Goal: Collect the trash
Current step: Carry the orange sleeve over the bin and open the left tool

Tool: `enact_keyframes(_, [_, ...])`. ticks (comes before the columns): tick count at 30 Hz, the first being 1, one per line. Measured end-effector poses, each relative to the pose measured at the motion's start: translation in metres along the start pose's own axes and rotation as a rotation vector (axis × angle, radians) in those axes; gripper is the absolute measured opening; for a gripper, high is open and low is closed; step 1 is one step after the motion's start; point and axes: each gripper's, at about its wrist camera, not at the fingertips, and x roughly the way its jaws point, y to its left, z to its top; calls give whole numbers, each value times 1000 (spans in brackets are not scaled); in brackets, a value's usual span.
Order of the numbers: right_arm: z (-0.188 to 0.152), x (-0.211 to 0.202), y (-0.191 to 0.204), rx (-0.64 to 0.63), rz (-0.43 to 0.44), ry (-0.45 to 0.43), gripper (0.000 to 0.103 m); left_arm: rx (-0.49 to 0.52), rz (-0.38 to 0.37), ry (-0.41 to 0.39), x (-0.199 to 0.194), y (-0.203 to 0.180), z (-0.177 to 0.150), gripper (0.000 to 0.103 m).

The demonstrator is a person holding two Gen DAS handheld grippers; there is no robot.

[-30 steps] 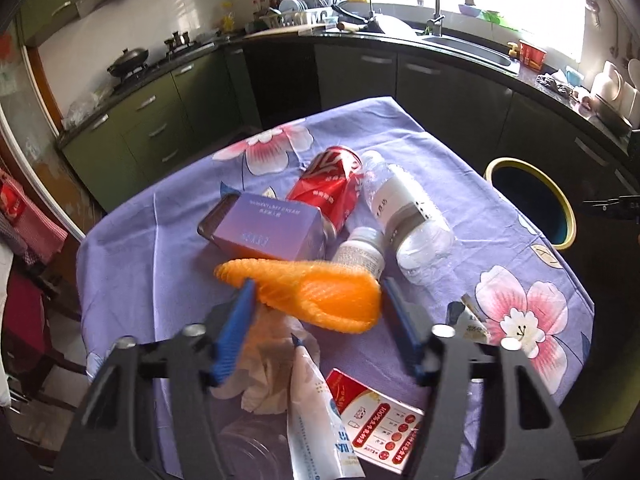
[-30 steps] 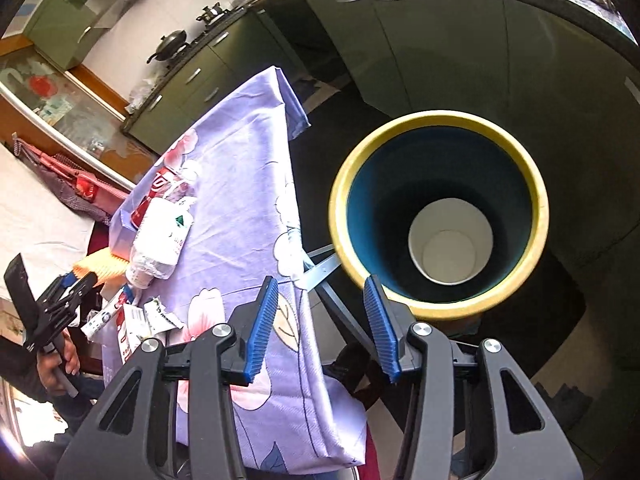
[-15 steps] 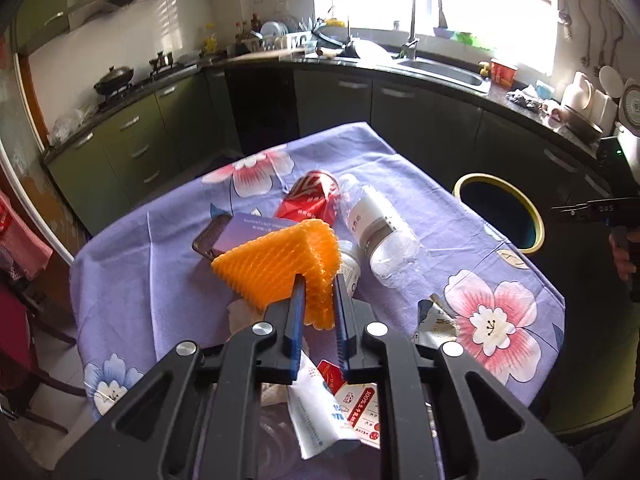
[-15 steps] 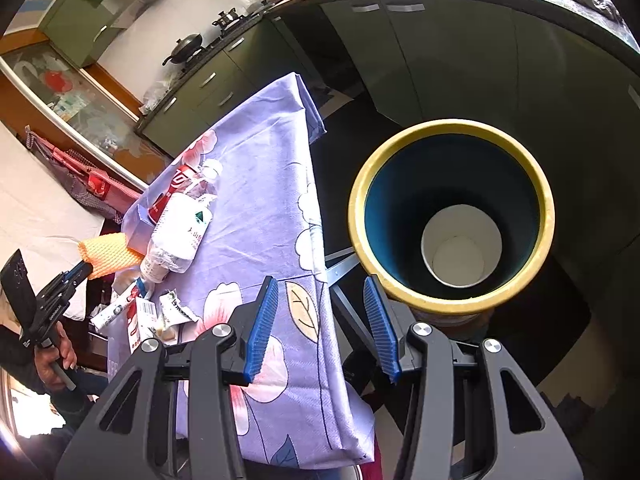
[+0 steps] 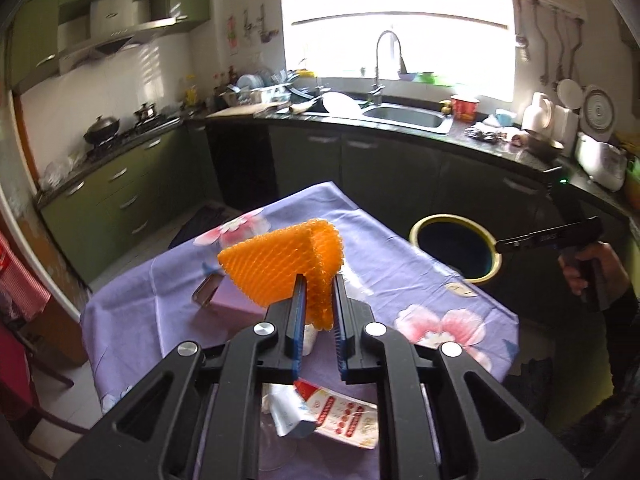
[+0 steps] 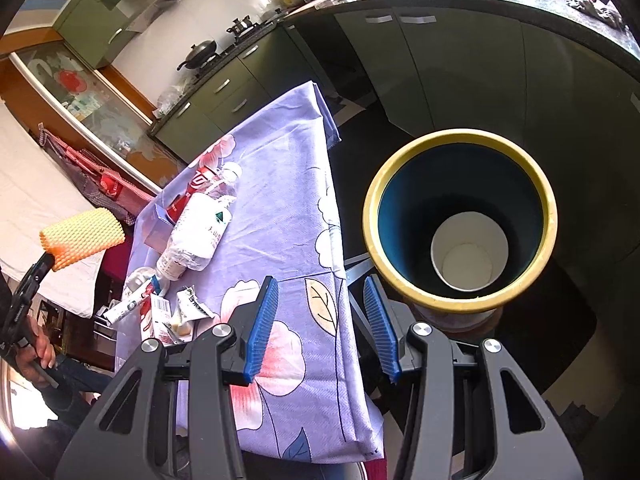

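Foam net up in my left tool [image 5: 319, 307], bin off to the right!
Tool clamps the orange foam net [image 5: 286, 266]; the yellow-rimmed bin [image 5: 456, 254] sits beyond the surface's [image 5: 400, 276] right edge, under my open, empty right tool [image 6: 323, 327].

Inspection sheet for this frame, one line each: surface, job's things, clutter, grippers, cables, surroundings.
Surface: table under a purple floral cloth.
Job's things: orange foam net lifted clear of the table; bin beside the table with a white cup inside; plastic bottle, red can, purple box and wrappers on the cloth.
Clutter: nothing seen beyond the trash.
Grippers: left gripper shut on the net; right gripper open, empty, over the gap between table and bin.
Cables: nothing seen.
Surroundings: kitchen, sink, stove with wok.
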Motion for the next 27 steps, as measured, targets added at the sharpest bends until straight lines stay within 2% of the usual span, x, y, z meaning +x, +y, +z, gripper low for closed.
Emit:
enact_keyframes(7, [-9,-25,-11,1,-4,-58,45,56,-118,-23,15,-43,28,12])
enact_keyframes(11, [-16,-42,-25,9,-17,-97,45,84,-235,8,46,-84,50,12])
enact_keyframes(15, [-26,-59,-44,37,-19,-134,45,136,-342,74,90,-132,73,12])
enact_keyframes(21, [-44,-75,-80,104,-22,-165,45,203,-431,163,166,-201,92,12])
enact_keyframes(25, [-54,-75,-100,151,-27,-164,46,237,-427,216,223,-233,92,13])
enact_keyframes(27, [-58,-74,-106,168,-31,-157,48,225,-426,256,256,-243,89,17])
